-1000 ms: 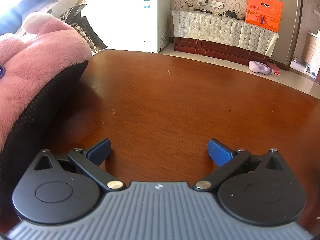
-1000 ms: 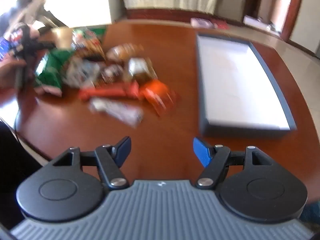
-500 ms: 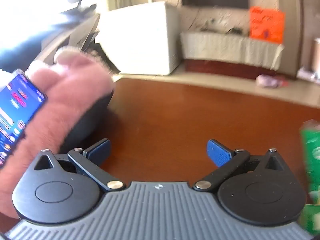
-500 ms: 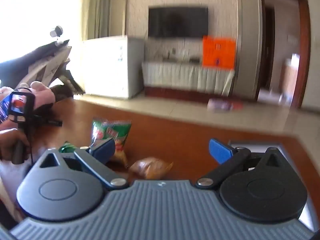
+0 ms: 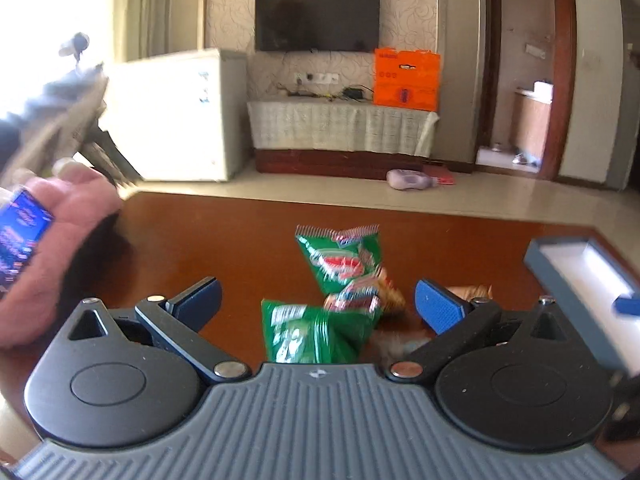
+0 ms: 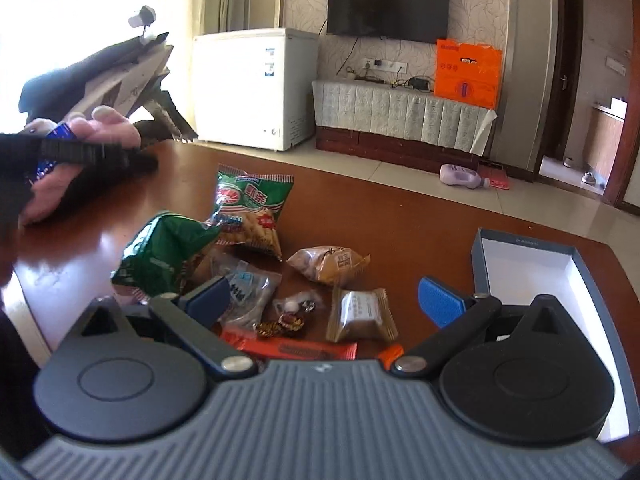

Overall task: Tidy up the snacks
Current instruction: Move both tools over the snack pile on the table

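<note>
A heap of snacks lies on the brown table. In the right wrist view I see a green-and-red cracker bag, a crumpled green bag, a brown wrapped bun, a tan square packet, a clear packet, small candies and a red bar. An open grey box with a white inside stands at the right. My right gripper is open above the heap. My left gripper is open over two green bags; the box is at its right.
A pink plush slipper with a phone sits at the table's left edge; it also shows in the right wrist view. Beyond the table are a white freezer, a low cabinet and a bottle on the floor.
Both grippers swung round and tilted; the left now faces the snack heap and box instead of bare table. The right view dropped back down onto the heap. Both stayed open.
</note>
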Demonstrator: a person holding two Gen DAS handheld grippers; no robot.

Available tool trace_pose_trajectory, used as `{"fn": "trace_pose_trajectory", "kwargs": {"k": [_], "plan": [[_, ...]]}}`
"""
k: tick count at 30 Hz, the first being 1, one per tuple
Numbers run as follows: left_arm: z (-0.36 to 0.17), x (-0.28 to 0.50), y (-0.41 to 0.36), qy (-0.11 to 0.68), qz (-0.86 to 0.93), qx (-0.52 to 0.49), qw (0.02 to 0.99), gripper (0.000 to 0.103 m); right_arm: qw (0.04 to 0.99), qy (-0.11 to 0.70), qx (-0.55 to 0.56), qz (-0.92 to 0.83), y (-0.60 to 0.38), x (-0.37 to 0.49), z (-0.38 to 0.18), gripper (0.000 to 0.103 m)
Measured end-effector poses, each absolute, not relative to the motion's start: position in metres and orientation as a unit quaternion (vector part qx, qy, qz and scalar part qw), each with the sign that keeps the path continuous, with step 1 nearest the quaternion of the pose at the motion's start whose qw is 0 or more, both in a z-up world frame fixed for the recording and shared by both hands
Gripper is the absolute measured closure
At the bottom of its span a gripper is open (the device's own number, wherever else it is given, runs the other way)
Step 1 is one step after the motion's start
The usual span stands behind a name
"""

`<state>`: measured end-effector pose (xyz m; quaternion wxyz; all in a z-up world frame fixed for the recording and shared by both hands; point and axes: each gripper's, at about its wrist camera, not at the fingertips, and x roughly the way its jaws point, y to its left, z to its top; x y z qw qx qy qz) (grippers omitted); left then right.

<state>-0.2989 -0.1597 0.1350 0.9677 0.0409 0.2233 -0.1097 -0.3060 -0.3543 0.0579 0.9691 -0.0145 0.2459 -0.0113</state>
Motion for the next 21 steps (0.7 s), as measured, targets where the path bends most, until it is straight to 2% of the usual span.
{"fn": "trace_pose_trajectory", "kwargs": {"k": [7, 11, 18, 21], "plan": [[0.081, -0.313, -0.15, 0.251, -0.085, 0.041, 0.963, 0.0, 0.963, 0.262, -0.028, -0.057, -0.359, -0.332, 0.041, 0.0], [0.069, -0.303, -0.154, 0.257, -0.099, 0.069, 0.959, 0.0, 0.955, 0.292, -0.043, -0.034, -0.357, -0.342, 0.025, 0.0], [0.056, -0.312, -0.165, 0.239, -0.138, 0.068, 0.959, 0.0, 0.936, 0.325, -0.136, -0.011, -0.326, -0.347, -0.001, 0.0], [0.055, -0.315, -0.173, 0.226, -0.187, 0.092, 0.952, 0.0, 0.929, 0.346, -0.127, 0.015, -0.32, -0.343, -0.008, 0.001]]}}
